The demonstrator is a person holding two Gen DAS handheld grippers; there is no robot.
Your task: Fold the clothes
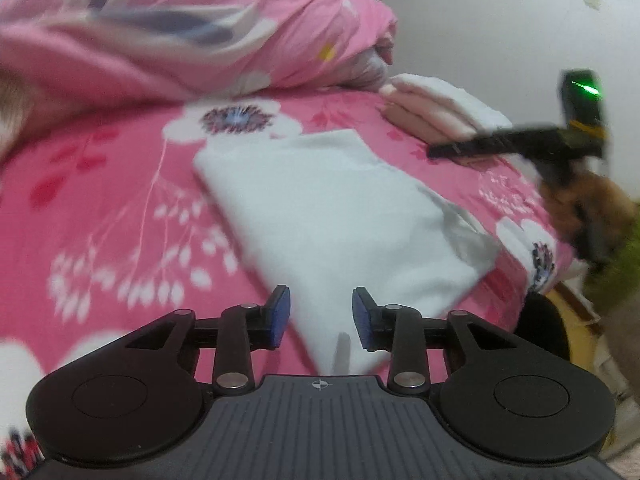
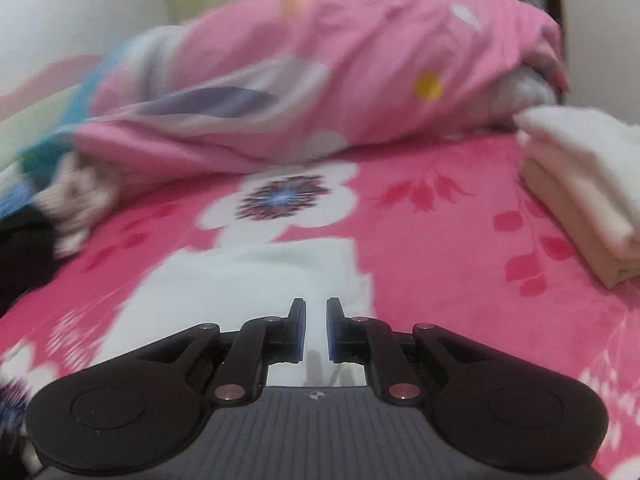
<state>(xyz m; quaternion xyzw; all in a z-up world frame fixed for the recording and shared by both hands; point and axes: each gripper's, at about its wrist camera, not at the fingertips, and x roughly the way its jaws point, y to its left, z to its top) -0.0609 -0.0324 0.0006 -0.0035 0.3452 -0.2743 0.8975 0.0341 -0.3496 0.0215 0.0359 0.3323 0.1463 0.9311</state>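
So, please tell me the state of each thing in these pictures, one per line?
White garment: folded, flat on the bed.
Stack of clothes: folded, piled.
Pink quilt: bunched up.
Left gripper: open, empty.
Right gripper: nearly closed, empty.

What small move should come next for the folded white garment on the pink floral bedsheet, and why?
Probably carry the folded white garment to the stack of folded pale clothes. It lies folded, neither the left gripper nor the right gripper holds it, and the stack sits near the bunched pink quilt.
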